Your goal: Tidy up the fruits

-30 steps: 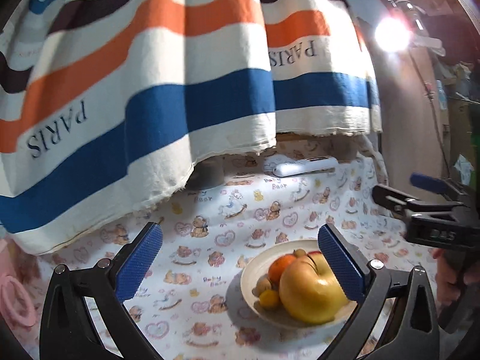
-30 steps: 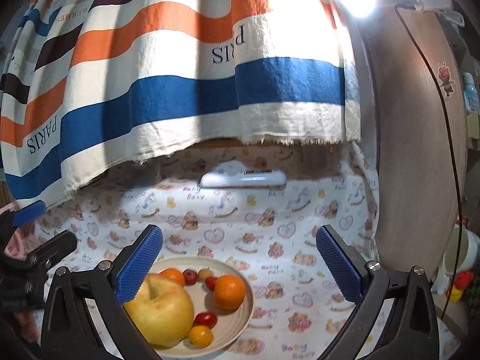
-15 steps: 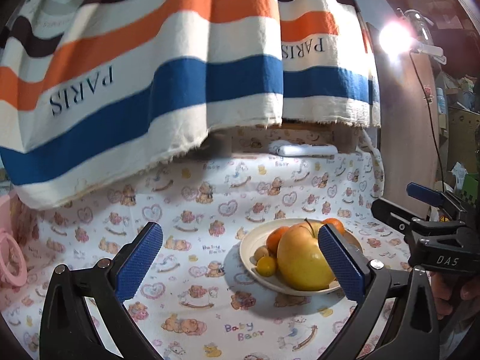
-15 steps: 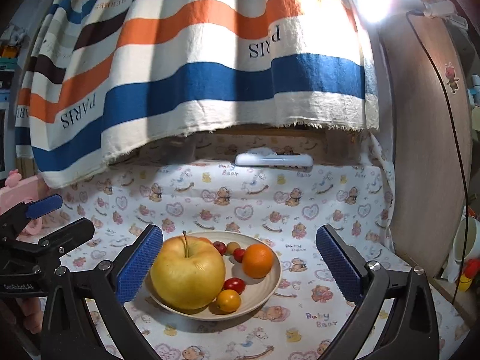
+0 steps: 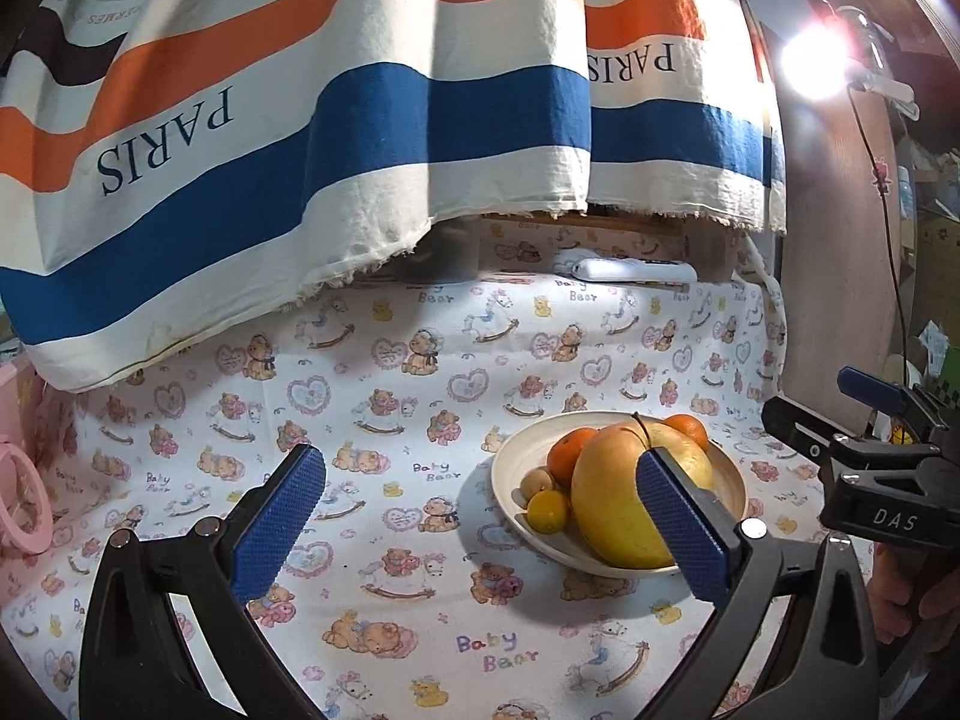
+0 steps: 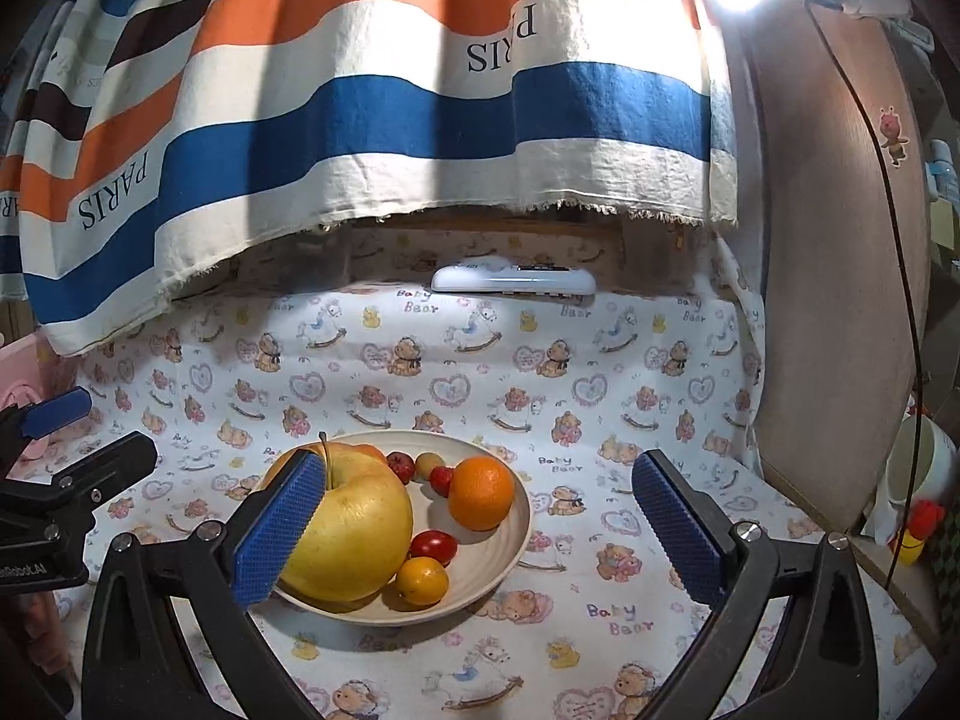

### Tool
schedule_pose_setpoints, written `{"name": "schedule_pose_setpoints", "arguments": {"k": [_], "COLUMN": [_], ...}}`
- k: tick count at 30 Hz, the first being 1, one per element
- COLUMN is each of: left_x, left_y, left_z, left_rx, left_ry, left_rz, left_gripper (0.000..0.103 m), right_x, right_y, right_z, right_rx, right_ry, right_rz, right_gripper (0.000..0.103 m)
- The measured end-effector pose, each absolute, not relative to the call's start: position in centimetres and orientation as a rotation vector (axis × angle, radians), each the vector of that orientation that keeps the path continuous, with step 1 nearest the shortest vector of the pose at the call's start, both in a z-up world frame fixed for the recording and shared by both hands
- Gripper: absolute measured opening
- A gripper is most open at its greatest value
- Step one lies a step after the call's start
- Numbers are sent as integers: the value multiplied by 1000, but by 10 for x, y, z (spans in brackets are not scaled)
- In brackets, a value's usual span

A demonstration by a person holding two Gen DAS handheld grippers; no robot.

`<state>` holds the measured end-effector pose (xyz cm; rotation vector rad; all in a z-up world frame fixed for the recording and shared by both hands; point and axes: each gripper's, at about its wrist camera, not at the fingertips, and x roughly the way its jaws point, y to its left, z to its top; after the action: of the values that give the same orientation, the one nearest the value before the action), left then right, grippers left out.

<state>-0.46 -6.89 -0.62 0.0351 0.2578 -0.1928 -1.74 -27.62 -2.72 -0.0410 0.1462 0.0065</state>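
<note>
Fruit plate [image 6: 510,546], cream, on bear-print cloth [image 6: 540,372].
Holds large yellow apple [image 6: 354,528] at 9 o'clock, orange [image 6: 481,492] at 2; left gripper [image 5: 480,531] and right gripper [image 6: 474,531] spread, empty.

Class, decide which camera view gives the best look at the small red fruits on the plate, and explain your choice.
The right wrist view. There the small red fruits lie in plain sight on the plate, between the big yellow apple and the orange. In the left wrist view the apple hides them; no red fruit shows.

Bear-print tablecloth [image 6: 600,396] under fruit plate [image 6: 510,546], remote [image 6: 513,283]
</note>
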Motion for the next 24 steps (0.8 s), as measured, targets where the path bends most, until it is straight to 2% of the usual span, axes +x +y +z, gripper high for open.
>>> {"name": "schedule_pose_setpoints", "arguments": {"k": [24], "left_x": [-6], "left_y": [-69], "left_z": [-6], "left_rx": [43], "left_ry": [261], "left_rz": [-199], "left_gripper": [103], "right_x": [-17], "right_y": [-274], "right_z": [-27], "right_rx": [-48], "right_ry": [158], "right_rz": [30], "right_gripper": [103]}}
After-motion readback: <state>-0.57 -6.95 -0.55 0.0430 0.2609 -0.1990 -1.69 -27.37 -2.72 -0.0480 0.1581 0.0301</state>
